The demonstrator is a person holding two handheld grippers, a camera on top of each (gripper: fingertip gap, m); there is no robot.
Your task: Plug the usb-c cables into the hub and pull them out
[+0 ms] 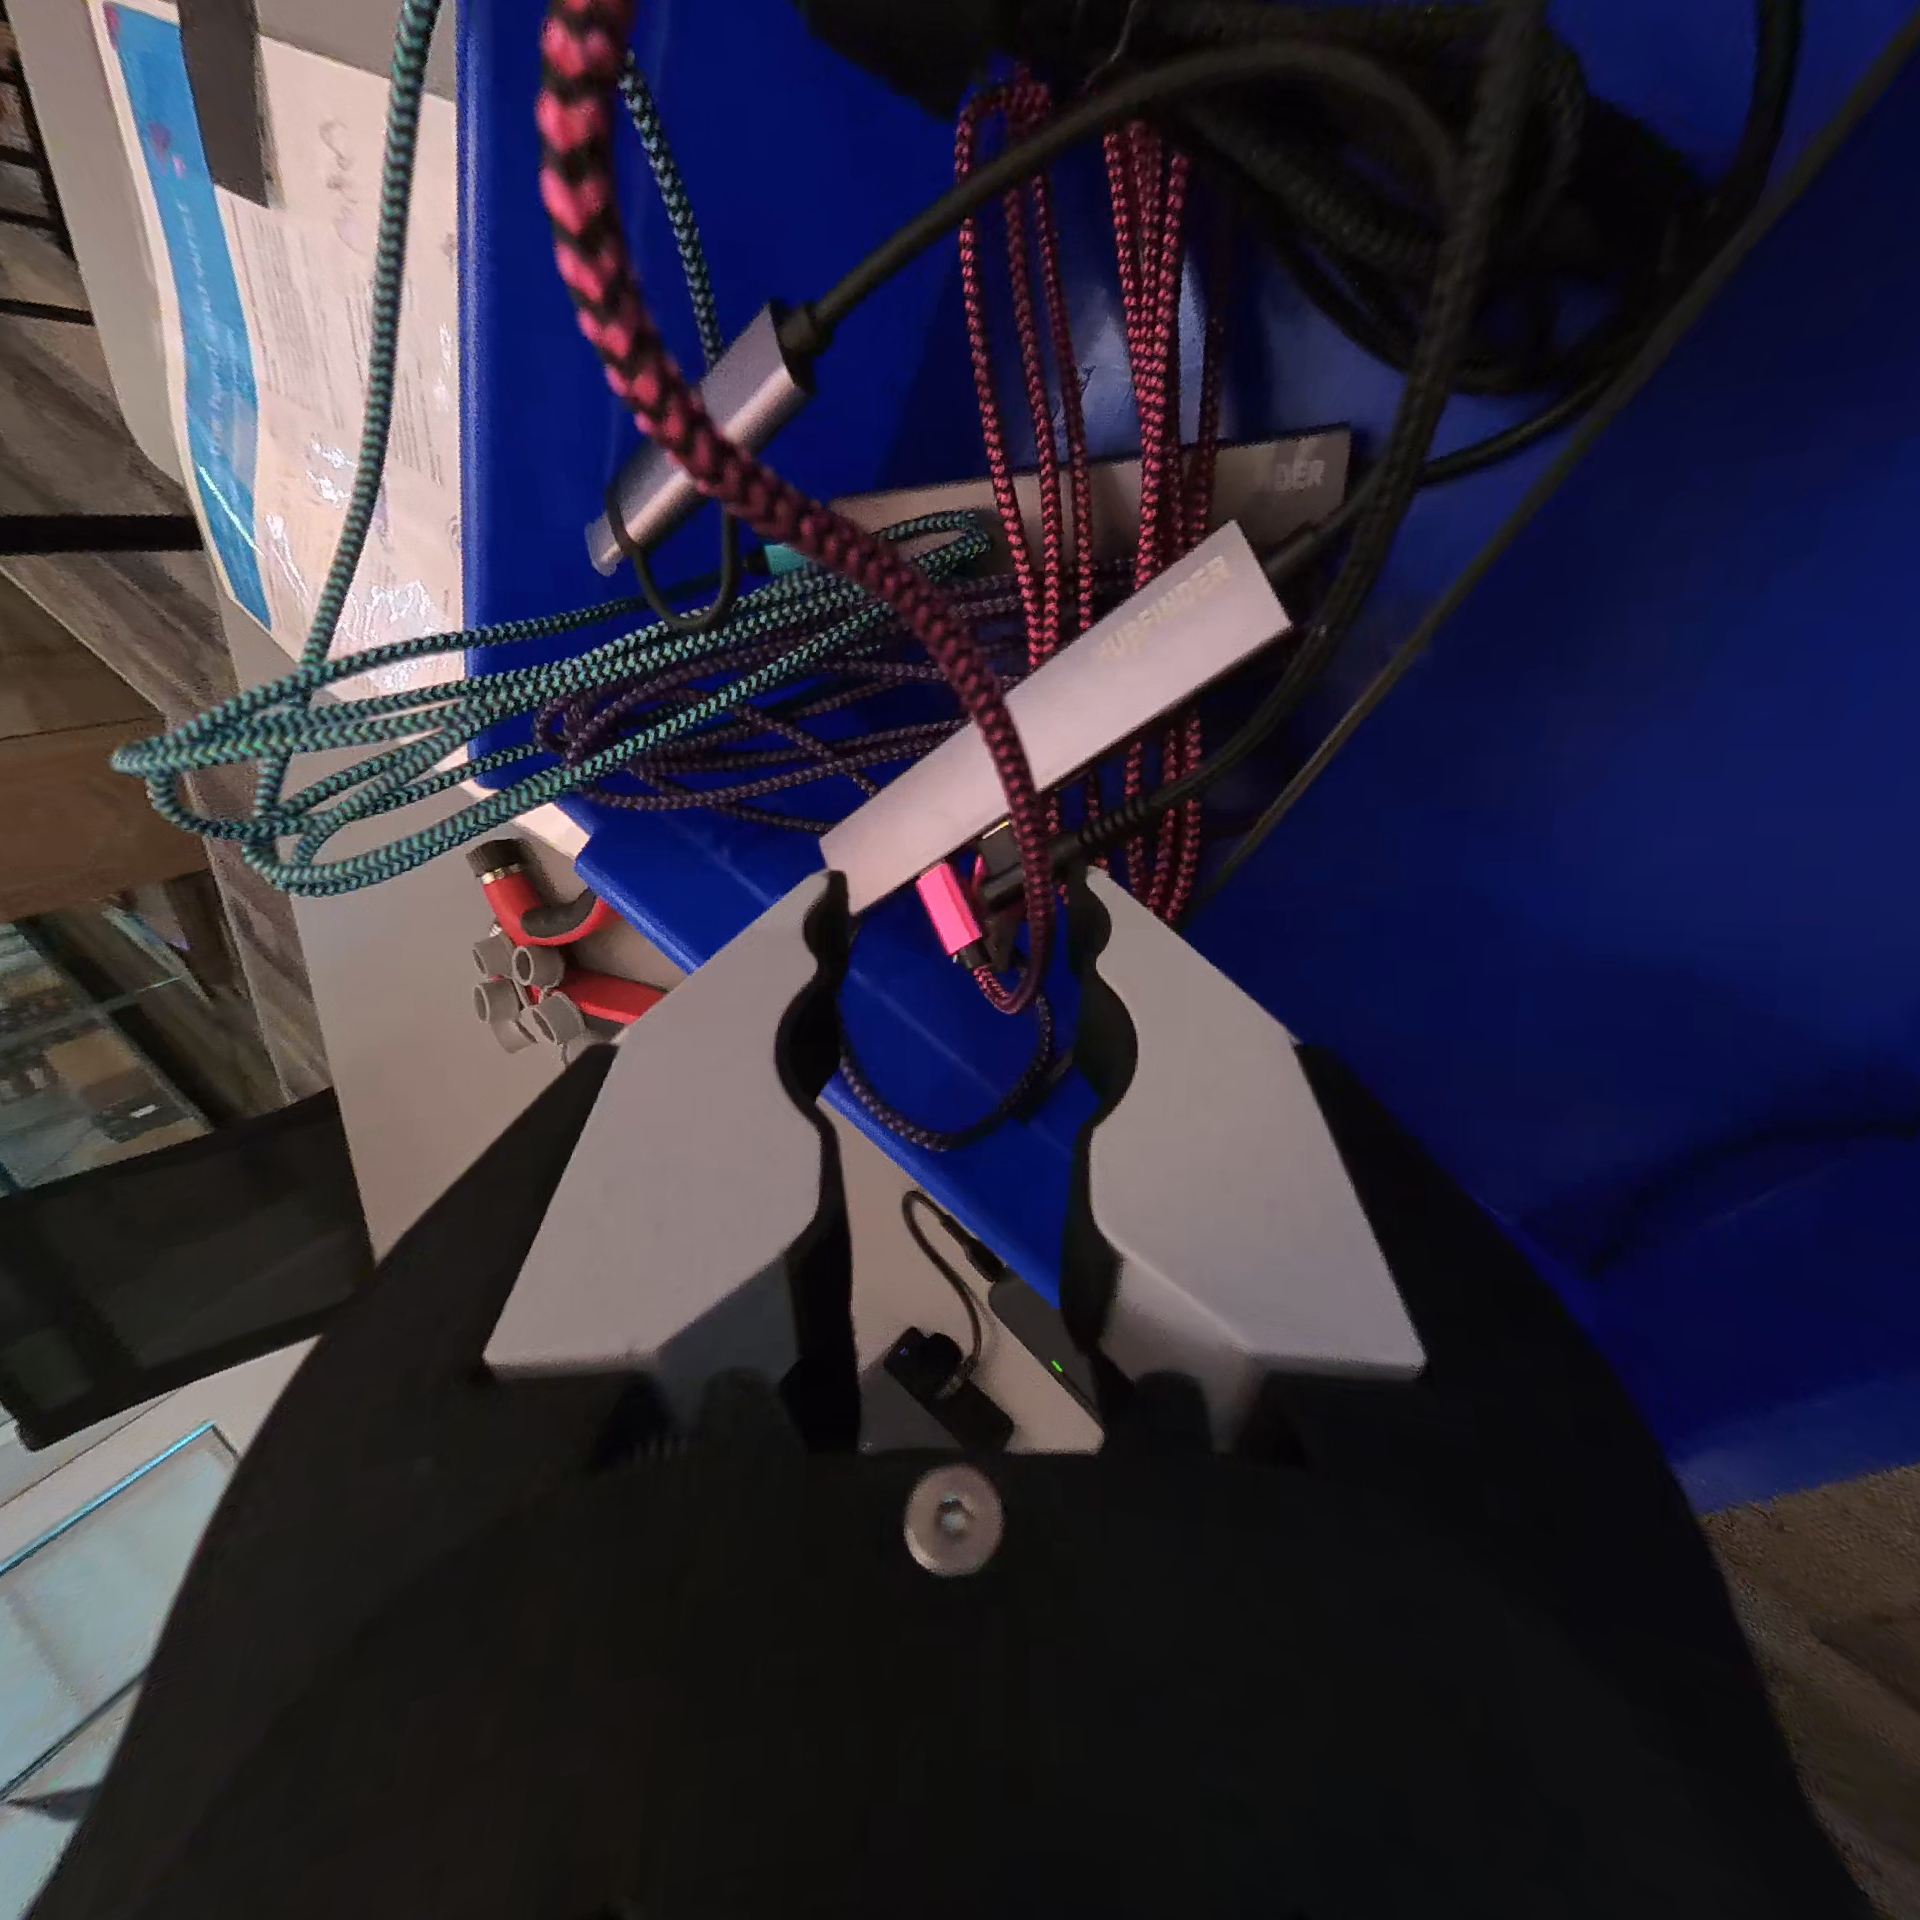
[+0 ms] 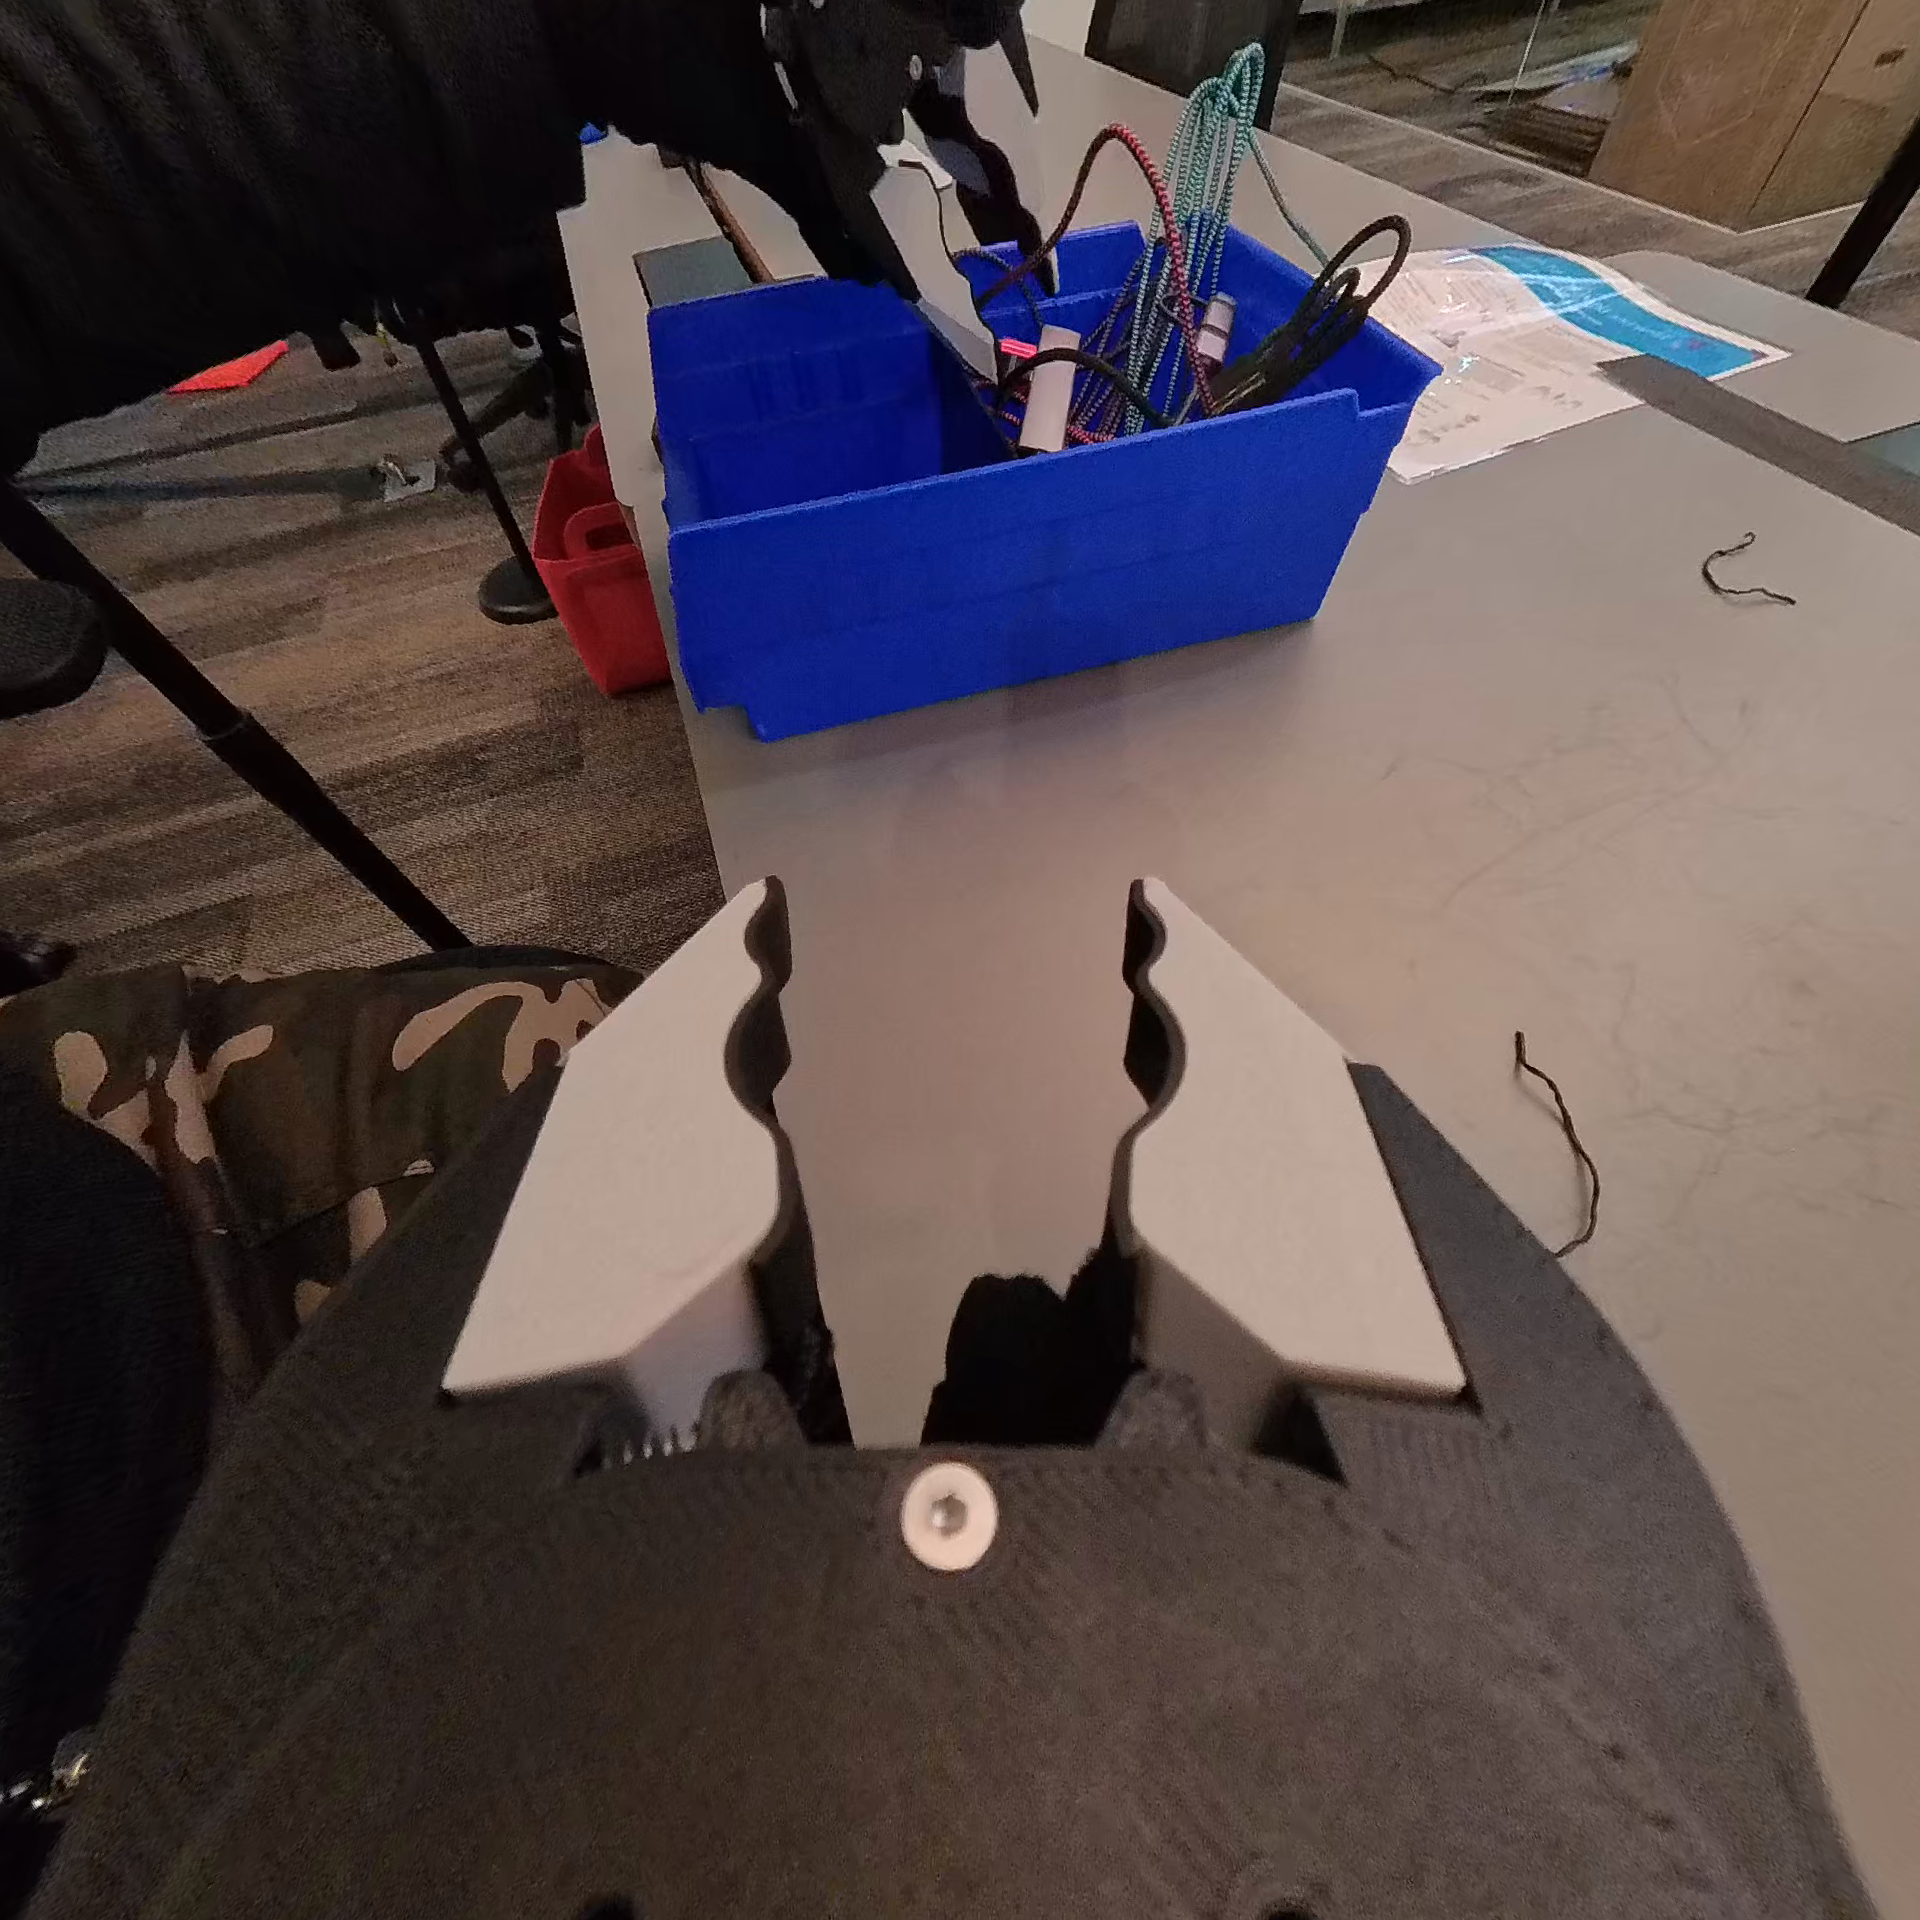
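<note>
Grey table [image 2: 1351, 831] bears blue bin [image 2: 987, 603], papers [image 2: 1538, 343].

My right gripper [image 2: 956, 894] hangs low over the grey table [image 2: 1351, 831], jaws spread wide with nothing between them. Ahead sits a blue bin [image 2: 1018, 592], its right compartment stuffed with braided cables [image 2: 1195, 260] in teal, red and black, and a pale hub [image 2: 1049, 400] standing among them. My left gripper [image 2: 971, 312] reaches down into the bin from above, right by the hub. Printed sheets [image 2: 1538, 332] lie on the table beyond the bin. A red box [image 2: 603, 582] sits beside the bin's left end. Two loose threads [image 2: 1558, 1143] lie on the tabletop to my right.
</note>
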